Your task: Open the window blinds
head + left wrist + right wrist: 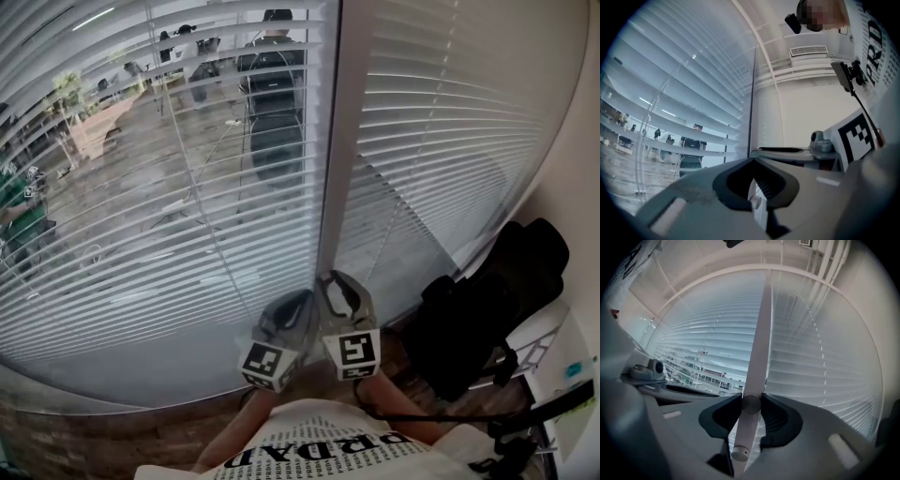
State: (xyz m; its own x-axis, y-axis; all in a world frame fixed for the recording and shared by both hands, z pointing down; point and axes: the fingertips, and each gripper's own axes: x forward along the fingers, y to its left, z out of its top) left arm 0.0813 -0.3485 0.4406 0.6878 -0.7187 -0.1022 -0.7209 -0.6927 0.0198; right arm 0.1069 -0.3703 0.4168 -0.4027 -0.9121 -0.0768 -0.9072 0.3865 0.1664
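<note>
Two window blinds hang ahead. The left blind (141,234) has its slats tilted so the room beyond shows through. On the right blind (450,141) the slats lie flat and closed. A pale round wand (757,348) hangs between them, also the pale wand (342,169) in the head view. My right gripper (751,401) is shut on it just above its capped end. The right gripper (336,277) points level at the blinds, and the left gripper (298,298) sits close beside it. My left gripper (752,161) has its jaw tips together; a small white piece shows behind them.
A thin clear rod (211,216) hangs in front of the left blind. A black bag or seat (487,319) stands low at the right against a white wall (574,187). Beyond the glass are desks, chairs and people.
</note>
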